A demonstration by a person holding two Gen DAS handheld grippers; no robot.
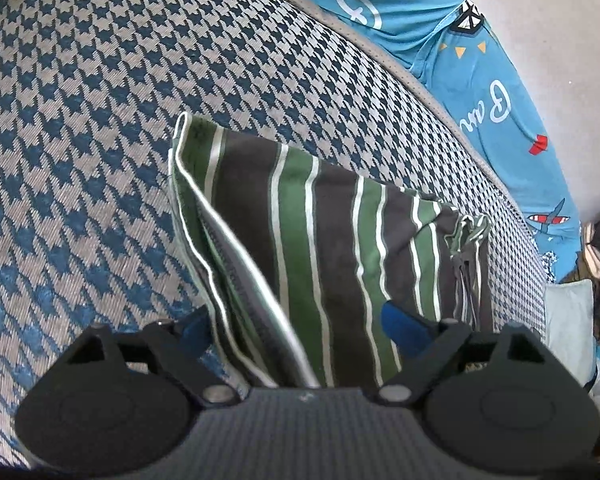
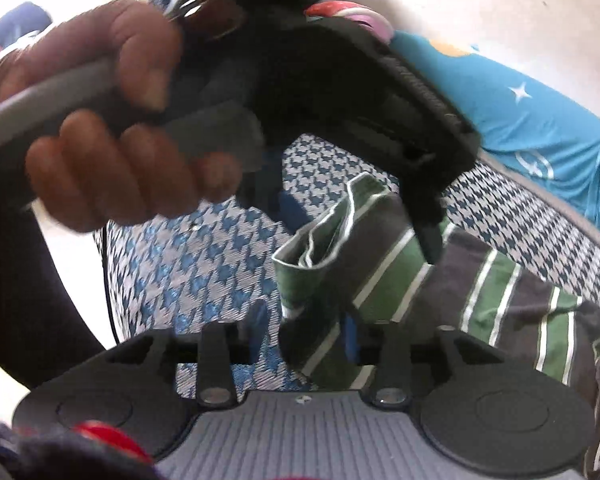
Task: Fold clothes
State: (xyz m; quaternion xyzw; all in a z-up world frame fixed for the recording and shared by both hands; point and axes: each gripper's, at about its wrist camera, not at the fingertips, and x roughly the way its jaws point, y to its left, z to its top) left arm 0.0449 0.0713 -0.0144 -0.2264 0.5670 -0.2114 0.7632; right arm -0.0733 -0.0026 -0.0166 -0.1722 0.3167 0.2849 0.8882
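A folded garment with green, dark grey and white stripes [image 1: 332,232] lies on a blue-and-grey houndstooth cushion [image 1: 100,120]. My left gripper [image 1: 296,324] stands open, its blue fingers [image 1: 400,322] spread wide on either side of the garment's near edge. In the right wrist view the same garment [image 2: 480,292] runs off to the right, and my right gripper [image 2: 306,326] is shut on its bunched near corner. A hand [image 2: 112,120] holds the left gripper's handle there, and one black fingertip [image 2: 430,242] rests on the cloth.
A bright blue printed cloth [image 1: 460,60] [image 2: 520,120] lies beyond the cushion's grey piped edge [image 1: 380,52]. Shoes and bags [image 1: 596,256] sit on the floor at the far right. The houndstooth cushion [image 2: 204,260] stretches left of the garment.
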